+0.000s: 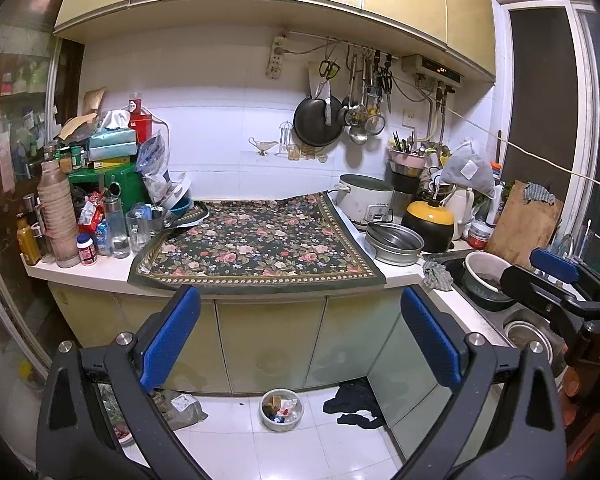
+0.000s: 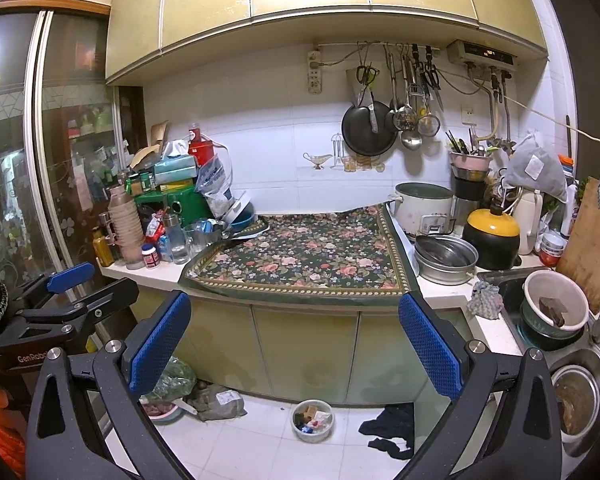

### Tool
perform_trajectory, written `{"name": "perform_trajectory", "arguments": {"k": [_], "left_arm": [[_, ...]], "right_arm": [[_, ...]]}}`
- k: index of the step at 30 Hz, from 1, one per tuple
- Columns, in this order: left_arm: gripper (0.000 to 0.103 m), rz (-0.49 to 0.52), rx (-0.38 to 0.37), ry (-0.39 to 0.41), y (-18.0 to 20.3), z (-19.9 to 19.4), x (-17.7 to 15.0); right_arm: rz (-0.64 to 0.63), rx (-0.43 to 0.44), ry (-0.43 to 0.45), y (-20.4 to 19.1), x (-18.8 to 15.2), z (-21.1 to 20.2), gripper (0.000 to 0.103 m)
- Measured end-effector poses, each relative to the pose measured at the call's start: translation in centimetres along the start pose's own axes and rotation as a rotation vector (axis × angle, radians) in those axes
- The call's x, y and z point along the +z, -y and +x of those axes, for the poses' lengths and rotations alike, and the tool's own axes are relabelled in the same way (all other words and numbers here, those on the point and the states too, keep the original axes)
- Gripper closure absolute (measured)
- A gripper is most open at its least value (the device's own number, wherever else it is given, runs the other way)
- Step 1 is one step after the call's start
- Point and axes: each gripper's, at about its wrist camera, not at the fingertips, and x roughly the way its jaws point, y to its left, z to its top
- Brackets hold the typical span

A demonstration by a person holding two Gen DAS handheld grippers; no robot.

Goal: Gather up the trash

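Both tools, left tool (image 1: 300,344) and right tool (image 2: 296,344), hung spread and empty; the trash bowl (image 2: 313,420) sat on the floor below, between them.

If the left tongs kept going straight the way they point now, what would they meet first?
Probably the pale green cabinet door below the floral cloth; the open left tongs frame it, and nothing shows in between, though depth is unclear.

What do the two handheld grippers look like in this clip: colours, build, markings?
Both match: the left gripper and right gripper have black angular plastic arms with triangular cut-outs, silver round bolts at the joints, and flat blue finger pads with a dimpled rubber texture. Seen from the other camera, the left body carries white "GenRobot" lettering, partly cut off; the right shows "DAS". Orange fabric shows beneath each.
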Motion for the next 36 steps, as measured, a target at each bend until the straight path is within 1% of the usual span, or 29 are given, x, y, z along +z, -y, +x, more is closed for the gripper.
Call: {"name": "perform_trajectory", "arguments": {"k": [6, 15, 26, 30, 36], "left_arm": [[0.002, -0.004, -0.008, -0.003, -0.3, 0.0, 0.0], [0.001, -0.002, -0.016, 0.006, 0.5, 0.3, 0.3], [0.002, 0.002, -0.007, 0.022, 1.2, 0.6, 0.6], [0.001, -0.001, -0.015, 0.012, 1.2, 0.7, 0.6], [0.001, -0.005, -0.004, 0.011, 1.1, 1.2, 0.7]], "right_arm": [[-0.001, 0.003, 0.000, 0.3, 0.0, 0.0, 0.000], [-0.003, 0.004, -0.001, 0.4, 0.0, 0.0, 0.000], [0.001, 0.006, -0.002, 0.4, 0.1, 0.1, 0.000], [0.001, 0.005, -0.004, 0.2, 0.1, 0.1, 0.000], [0.004, 0.001, -0.006, -0.3, 0.2, 0.2, 0.000]]}}
